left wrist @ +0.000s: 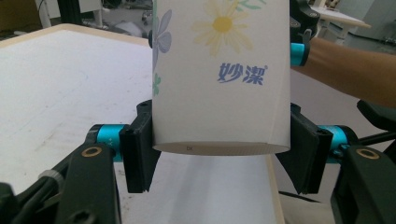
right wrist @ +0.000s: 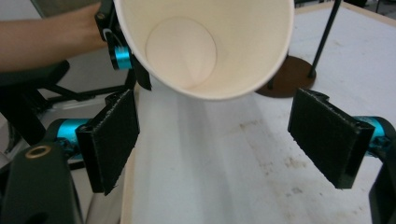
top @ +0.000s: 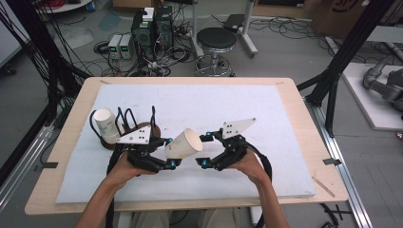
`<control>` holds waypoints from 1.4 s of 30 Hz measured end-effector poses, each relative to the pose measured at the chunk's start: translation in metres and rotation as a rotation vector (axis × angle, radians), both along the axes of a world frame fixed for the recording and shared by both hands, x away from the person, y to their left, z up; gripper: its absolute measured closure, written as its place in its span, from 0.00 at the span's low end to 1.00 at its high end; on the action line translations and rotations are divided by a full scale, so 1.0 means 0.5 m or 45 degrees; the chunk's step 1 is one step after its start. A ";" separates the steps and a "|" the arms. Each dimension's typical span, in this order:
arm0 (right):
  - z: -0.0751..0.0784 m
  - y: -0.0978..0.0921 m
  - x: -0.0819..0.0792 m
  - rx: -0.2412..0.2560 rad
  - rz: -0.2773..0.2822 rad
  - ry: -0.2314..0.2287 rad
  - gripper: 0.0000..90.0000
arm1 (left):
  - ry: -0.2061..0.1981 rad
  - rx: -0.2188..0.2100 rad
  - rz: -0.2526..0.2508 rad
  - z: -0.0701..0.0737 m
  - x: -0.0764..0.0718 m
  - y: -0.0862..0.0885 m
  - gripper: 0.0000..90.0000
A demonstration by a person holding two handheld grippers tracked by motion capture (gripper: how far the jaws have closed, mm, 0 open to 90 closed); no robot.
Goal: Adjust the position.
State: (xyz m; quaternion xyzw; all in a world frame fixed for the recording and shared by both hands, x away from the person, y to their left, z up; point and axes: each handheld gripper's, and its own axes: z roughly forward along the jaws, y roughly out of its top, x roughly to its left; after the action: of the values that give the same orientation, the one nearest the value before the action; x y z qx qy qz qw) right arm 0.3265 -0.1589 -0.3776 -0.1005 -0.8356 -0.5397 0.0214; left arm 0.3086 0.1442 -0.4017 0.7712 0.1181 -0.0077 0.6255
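Far left on the white-covered surface (top: 199, 102), a second paper cup (top: 106, 125) sits inverted and tilted on a black wire rack (top: 138, 121) with a round brown base; that base also appears in the right gripper view (right wrist: 285, 77), just beyond the held cup.

Left gripper (top: 167, 152): held in the person's left hand (top: 121, 168) above the near part of the surface. Its fingers (left wrist: 137, 154) are pinching a paper cup (top: 184, 143) near the base, one pad against each side of the wall. The left gripper view confirms contact on both sides of the cup (left wrist: 219, 74), whose wall carries a daisy print and blue lettering. The cup is off the surface, lying roughly on its side, with the open mouth turned toward the right gripper.

Right gripper (top: 203, 149): held in the person's right hand (top: 249, 166), just beside the cup's mouth. Its fingers (right wrist: 112, 140) are spread wide, with nothing between them. In the right gripper view the cup's rim and plain interior (right wrist: 201, 42) sit above and ahead of the pads, apart from both. The two grippers face each other, with the cup between them.
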 end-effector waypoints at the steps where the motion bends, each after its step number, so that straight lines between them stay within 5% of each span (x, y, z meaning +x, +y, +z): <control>1: 0.000 0.001 0.000 0.008 0.004 -0.001 0.19 | 0.001 -0.003 -0.002 0.000 -0.001 -0.002 0.41; 18: 0.001 0.022 0.002 0.101 0.050 -0.005 0.19 | -0.023 -0.042 -0.041 -0.002 0.005 -0.023 0.41; 28: 0.002 0.035 0.008 0.142 0.080 -0.013 0.19 | -0.037 -0.017 -0.068 -0.006 0.007 -0.031 0.41; 42: 0.007 0.030 0.005 0.168 0.101 -0.042 0.30 | -0.050 -0.012 -0.092 -0.006 0.005 -0.035 0.41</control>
State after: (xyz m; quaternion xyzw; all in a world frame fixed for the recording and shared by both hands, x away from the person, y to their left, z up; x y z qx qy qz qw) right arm 0.3291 -0.1439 -0.3742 -0.0569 -0.8018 -0.5938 0.0357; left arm 0.3113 0.1267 -0.4049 0.7719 0.0779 -0.0156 0.6308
